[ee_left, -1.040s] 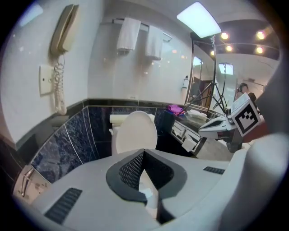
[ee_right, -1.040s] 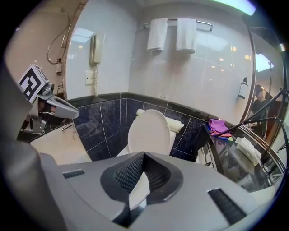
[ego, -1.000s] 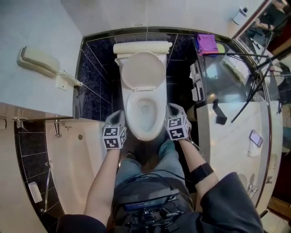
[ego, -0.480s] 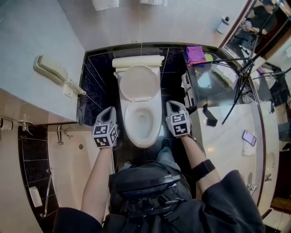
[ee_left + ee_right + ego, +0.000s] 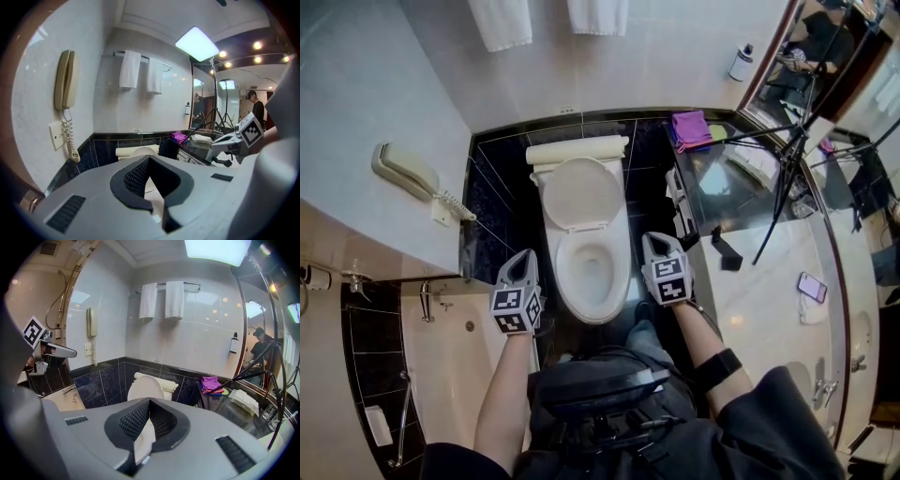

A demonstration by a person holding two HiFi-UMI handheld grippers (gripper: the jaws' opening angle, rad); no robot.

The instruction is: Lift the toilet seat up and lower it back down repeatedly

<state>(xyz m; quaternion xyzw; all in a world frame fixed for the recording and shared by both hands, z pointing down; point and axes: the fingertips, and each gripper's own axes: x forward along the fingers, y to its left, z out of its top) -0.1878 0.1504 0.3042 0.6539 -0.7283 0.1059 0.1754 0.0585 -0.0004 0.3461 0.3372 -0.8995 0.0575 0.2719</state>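
The white toilet (image 5: 592,272) stands in the middle of the head view, between dark tiled walls. Its lid (image 5: 583,192) is raised against the tank, and the ring over the bowl looks lowered. My left gripper (image 5: 523,264) hangs shut beside the bowl's left front, holding nothing. On the other side my right gripper (image 5: 657,246) is shut and empty too, apart from the rim. In the left gripper view the gripper (image 5: 149,160) points over the tank (image 5: 135,151). In the right gripper view the gripper (image 5: 149,401) points at the raised lid (image 5: 145,389).
A wall phone (image 5: 408,169) hangs at the left above the bathtub (image 5: 450,361). Right of the toilet is a glass and marble counter (image 5: 769,272) with a purple cloth (image 5: 691,127), a mobile phone (image 5: 813,286) and a tripod (image 5: 787,178). Two towels (image 5: 499,21) hang on the back wall.
Both grippers have risen from low beside the bowl's front and stay shut. My head has lifted, so more wall and the towels show. The lid has not moved.
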